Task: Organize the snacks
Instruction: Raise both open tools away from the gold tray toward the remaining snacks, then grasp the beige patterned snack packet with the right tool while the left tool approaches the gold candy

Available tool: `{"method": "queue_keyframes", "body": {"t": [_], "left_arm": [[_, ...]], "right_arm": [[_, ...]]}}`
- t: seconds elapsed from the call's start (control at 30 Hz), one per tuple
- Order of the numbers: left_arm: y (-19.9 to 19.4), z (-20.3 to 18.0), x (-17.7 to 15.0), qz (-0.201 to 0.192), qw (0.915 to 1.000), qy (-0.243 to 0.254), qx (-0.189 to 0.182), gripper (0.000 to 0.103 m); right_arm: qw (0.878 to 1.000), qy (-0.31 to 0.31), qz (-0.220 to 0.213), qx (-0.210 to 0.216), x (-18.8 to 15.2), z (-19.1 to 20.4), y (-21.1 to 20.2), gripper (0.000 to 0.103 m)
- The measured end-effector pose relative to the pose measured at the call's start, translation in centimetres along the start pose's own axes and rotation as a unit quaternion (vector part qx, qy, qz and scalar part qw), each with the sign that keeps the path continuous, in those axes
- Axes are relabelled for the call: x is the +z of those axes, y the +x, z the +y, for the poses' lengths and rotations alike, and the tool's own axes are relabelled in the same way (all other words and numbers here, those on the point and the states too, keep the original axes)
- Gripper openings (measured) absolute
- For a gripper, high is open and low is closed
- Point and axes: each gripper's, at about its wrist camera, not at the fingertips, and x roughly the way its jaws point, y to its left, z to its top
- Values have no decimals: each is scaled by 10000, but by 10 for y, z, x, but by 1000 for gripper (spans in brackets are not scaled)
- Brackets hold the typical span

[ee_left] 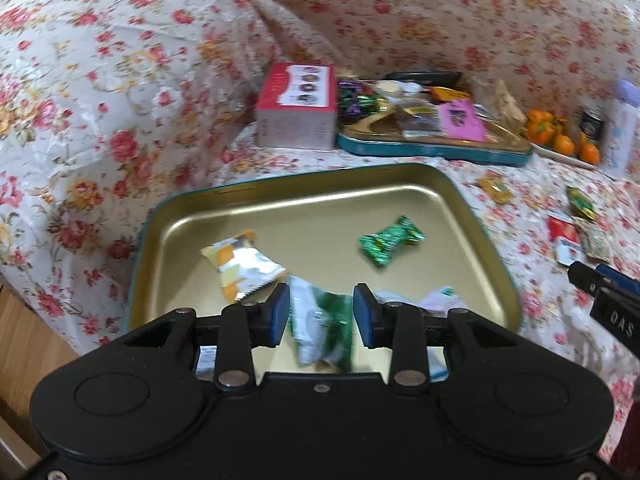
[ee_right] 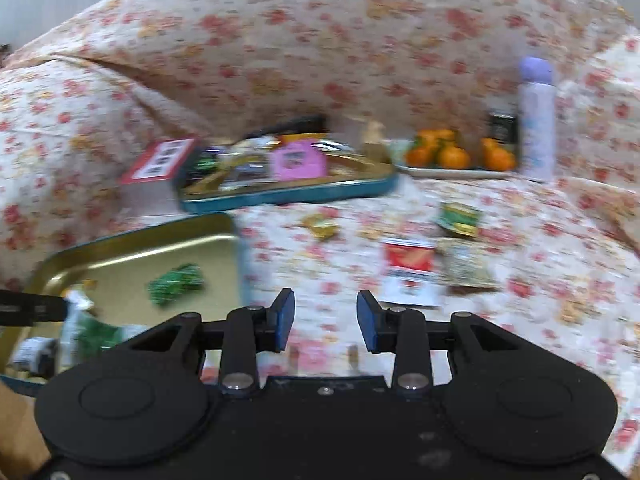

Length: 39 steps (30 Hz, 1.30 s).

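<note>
A floral-covered sofa [ee_left: 120, 80] bears the gold tin tray [ee_left: 400, 192] holding wrapped snacks. Left gripper [ee_left: 321, 312] has a blurred green-white packet [ee_left: 320, 320] between its jaws; whether they press it is unclear. Right gripper [ee_right: 326, 320] stands apart, empty.

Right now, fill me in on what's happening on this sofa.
A person is sorting snacks with a gripper in each hand. The left gripper hangs over the gold tin tray, a green-and-white packet between its fingers; whether they pinch it is unclear. A green candy and an orange-and-white packet already lie in the tray. The right gripper is open and empty, pointing toward the red-and-white packet on the floral cover.
</note>
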Motion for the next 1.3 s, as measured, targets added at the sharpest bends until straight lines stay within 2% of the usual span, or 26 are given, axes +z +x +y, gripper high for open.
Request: {"method": "queue_keyframes", "body": {"t": [0.2,0.33,0.63,0.8,1.03,1.3], "left_arm": [[-9,-27,-9,-42,9992,331,-242,44],[-17,-49,-18,-63,9969,635,-466,44],[-29,-109,-46,-185,9847,1459,-934,46],[-23,-132,-53,13,9837,1487,-1015,46],[-20,-146,-52,120,9863,1380,-895,46],[-9,-153,-44,305,9898,1143,-797,46]], "right_arm": [[9982,260,-63,-532,-10,-46,-4,38],[9963,417,-72,-743,-14,-66,-4,38],[9950,585,-132,-793,-14,-92,6,41],[9965,418,-219,-697,0,-98,19,47],[9979,183,-323,-536,18,-98,50,53],[9971,-498,-114,-572,12,-91,88,54]]}}
